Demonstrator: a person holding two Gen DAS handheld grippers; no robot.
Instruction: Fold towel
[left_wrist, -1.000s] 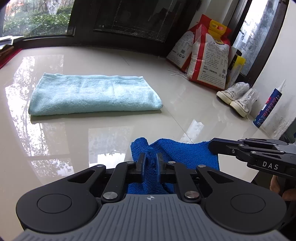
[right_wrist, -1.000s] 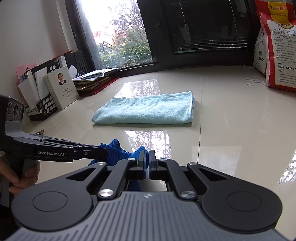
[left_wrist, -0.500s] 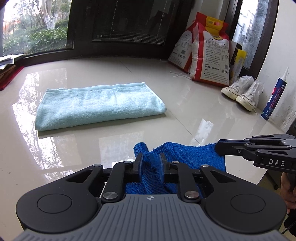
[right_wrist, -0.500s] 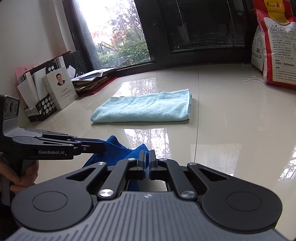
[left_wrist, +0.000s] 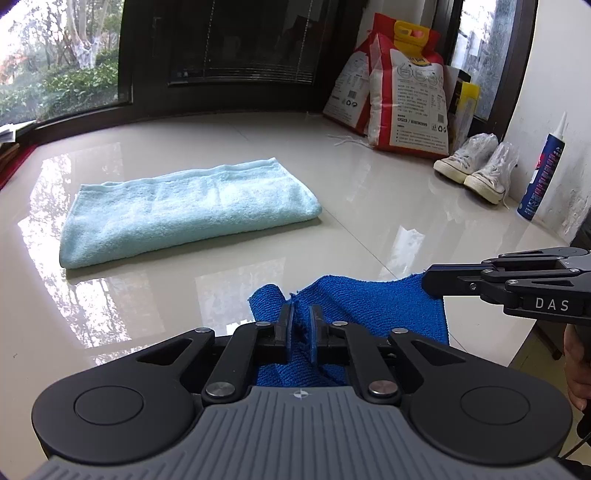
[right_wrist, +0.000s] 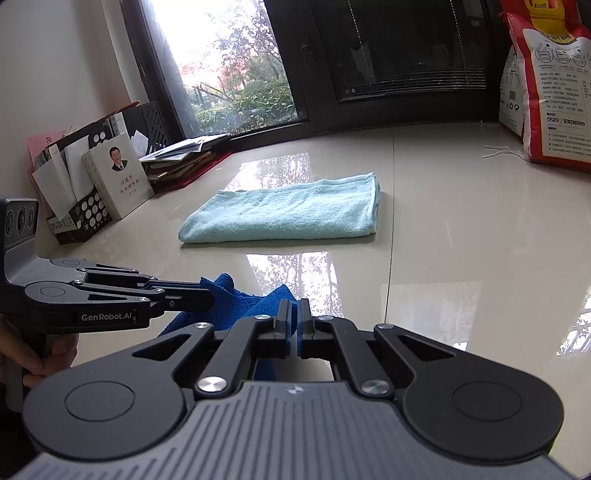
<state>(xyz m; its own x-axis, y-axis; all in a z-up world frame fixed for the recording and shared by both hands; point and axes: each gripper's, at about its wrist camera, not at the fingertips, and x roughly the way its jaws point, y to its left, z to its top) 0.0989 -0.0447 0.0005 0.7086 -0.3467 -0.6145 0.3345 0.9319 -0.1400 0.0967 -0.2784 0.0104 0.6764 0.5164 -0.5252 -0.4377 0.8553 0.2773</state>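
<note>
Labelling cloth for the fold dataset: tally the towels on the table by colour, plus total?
Light blue terry towel, folded flat on the glossy white table: 1
Dark blue microfibre towel, pinched by the left gripper and the right gripper: 1
Total: 2

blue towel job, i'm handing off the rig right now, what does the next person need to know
Left gripper: shut on one top corner of the blue towel.
Right gripper: shut on the other top corner.
The towel is held between them above the glossy table, near its front edge.
A light blue towel lies folded farther back.
Left: lay the blue one down and fold it.
</note>
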